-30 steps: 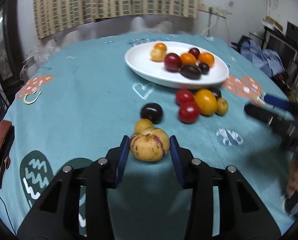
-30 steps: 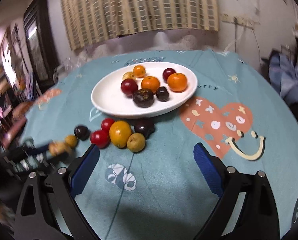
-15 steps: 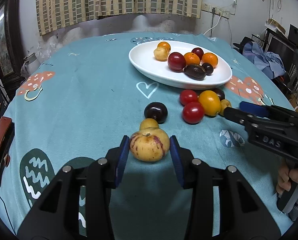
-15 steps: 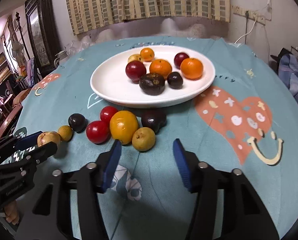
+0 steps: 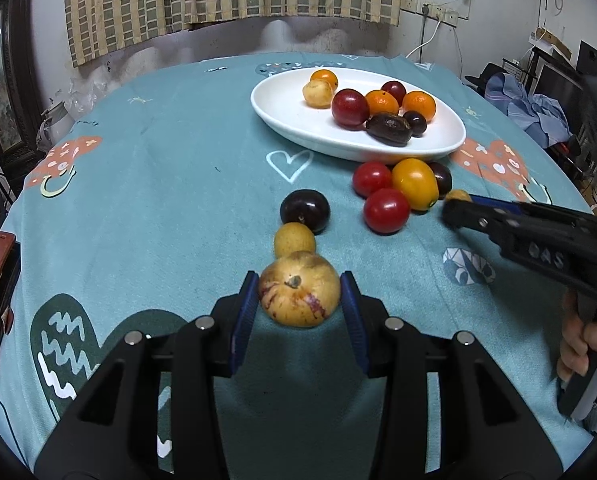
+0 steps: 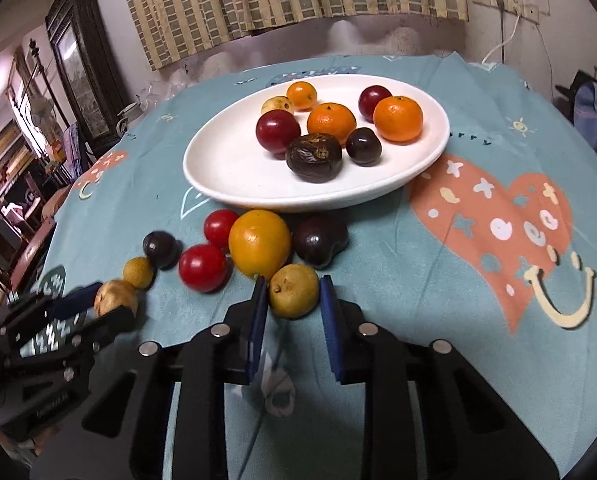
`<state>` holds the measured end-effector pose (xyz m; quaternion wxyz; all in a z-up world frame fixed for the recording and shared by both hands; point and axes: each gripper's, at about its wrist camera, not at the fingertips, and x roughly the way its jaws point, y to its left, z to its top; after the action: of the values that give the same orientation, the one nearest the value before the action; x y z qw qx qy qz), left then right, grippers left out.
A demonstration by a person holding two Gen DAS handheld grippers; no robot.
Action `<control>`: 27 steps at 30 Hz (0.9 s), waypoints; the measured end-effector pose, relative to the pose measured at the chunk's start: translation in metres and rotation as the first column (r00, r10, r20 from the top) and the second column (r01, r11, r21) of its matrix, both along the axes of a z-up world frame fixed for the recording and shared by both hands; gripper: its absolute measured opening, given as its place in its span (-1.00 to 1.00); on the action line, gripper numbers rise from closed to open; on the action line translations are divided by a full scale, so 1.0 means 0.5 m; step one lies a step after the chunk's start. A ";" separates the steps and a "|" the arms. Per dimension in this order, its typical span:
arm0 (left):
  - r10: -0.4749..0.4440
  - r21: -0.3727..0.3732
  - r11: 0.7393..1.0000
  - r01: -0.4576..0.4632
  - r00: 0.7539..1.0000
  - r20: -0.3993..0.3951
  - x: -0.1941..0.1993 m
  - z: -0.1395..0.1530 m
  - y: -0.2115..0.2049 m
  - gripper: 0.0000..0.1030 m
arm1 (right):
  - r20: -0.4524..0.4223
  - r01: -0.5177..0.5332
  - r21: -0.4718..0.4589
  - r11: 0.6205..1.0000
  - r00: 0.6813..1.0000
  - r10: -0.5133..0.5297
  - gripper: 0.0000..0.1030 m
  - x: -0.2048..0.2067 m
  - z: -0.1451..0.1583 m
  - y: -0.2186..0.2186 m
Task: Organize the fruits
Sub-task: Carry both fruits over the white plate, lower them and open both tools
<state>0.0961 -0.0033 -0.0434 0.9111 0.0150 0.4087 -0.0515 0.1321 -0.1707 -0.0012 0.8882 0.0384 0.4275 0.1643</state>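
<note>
My left gripper (image 5: pixel 299 300) is shut on a yellow, red-speckled fruit (image 5: pixel 299 294), low over the cloth. A small yellow fruit (image 5: pixel 294 240) and a dark plum (image 5: pixel 305 210) lie just beyond it. My right gripper (image 6: pixel 292 294) has its pads on both sides of a small yellow-green fruit (image 6: pixel 293 290) on the table; it shows from the side in the left wrist view (image 5: pixel 456 206). The white oval plate (image 6: pixel 226 160) holds several oranges, plums and a dark wrinkled fruit (image 6: pixel 314 157).
In front of the plate lie two red tomatoes (image 6: pixel 202 268), a large orange-yellow fruit (image 6: pixel 259 242) and a dark plum (image 6: pixel 318 240). The teal patterned tablecloth (image 6: pixel 478 280) covers a round table. Chairs and furniture stand around its edges.
My right gripper moved forward to the small yellow-green fruit and closed its jaws around it. My left gripper kept its hold on the speckled fruit, which has turned slightly.
</note>
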 end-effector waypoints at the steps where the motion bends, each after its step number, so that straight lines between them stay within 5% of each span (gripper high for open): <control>1: -0.001 -0.002 1.000 0.001 1.000 0.000 -0.001 0.001 0.000 -0.18 | 0.003 -0.008 -0.003 1.000 1.000 0.008 -0.49 -0.008 0.002 0.002; 7: -0.043 0.010 0.999 0.043 0.999 0.006 -0.015 0.005 -0.021 -0.18 | 0.028 -0.080 -0.030 0.996 0.996 0.081 -0.49 -0.060 0.015 0.032; 18: -0.005 0.013 1.000 0.003 0.990 0.142 0.111 0.149 -0.029 -0.18 | 0.185 0.074 0.043 0.996 0.979 -0.081 -0.48 0.038 0.168 -0.051; 25: 0.020 -0.039 0.999 -0.017 0.996 0.085 0.241 0.119 -0.044 -0.16 | 0.145 0.106 0.090 0.990 0.982 -0.119 -0.46 0.142 0.111 -0.041; 26: 0.020 -0.037 0.999 -0.017 0.997 0.078 0.250 0.109 -0.047 -0.12 | 0.136 0.120 0.104 0.987 0.982 -0.133 -0.39 0.150 0.102 -0.044; 27: 0.019 -0.037 0.999 -0.017 0.997 0.071 0.258 0.099 -0.049 0.21 | 0.120 0.144 0.100 0.984 0.981 -0.156 0.13 0.159 0.090 -0.047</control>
<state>0.2250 -0.0278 0.0060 0.9257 -0.0034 0.3749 -0.0500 0.2117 -0.1940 0.0437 0.9207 0.1003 0.3581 0.1181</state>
